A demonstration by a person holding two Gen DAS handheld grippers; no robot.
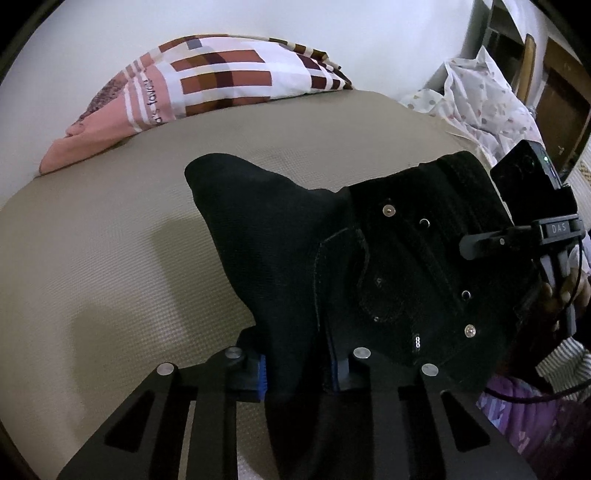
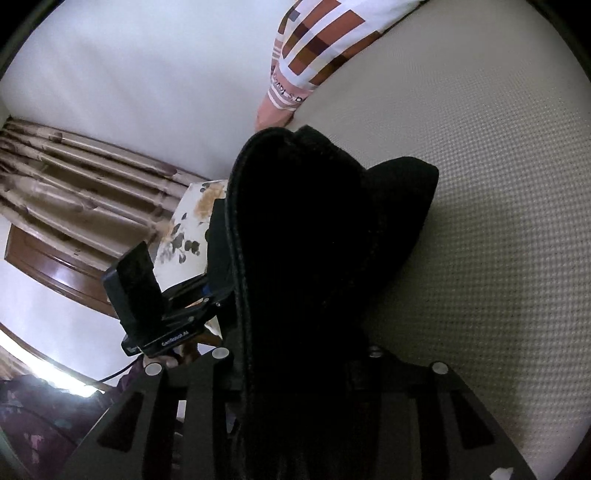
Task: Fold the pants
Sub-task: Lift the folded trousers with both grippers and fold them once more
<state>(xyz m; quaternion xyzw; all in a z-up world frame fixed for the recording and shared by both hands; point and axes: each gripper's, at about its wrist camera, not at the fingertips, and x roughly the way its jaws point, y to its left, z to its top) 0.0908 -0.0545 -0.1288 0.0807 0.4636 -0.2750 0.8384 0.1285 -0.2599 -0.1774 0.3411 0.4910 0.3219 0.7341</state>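
Lifted, pants (image 1: 295,251) waistband points right.

The black pants (image 2: 317,258) totally swallow the right gripper's (image 2: 306,373) fingertips. The checked pillow (image 2: 317,48) runs off the top edge.

both tools (image 1: 297,373) (image 2: 295,369) clamped on pants (image 1: 332,258)

Beige textured mattress (image 1: 110,258) fills near and middle ground. Pillow (image 1: 207,85) with pink, brown and white checks lies at far edge, against white wall (image 1: 332,22). White dotted cloth (image 1: 476,99) heaped at far right, beside wooden furniture (image 1: 554,85). In right wrist view: pleated beige curtain (image 2: 74,181) at left, floral fabric (image 2: 188,225) below it, brown wooden frame (image 2: 48,266) nearer.
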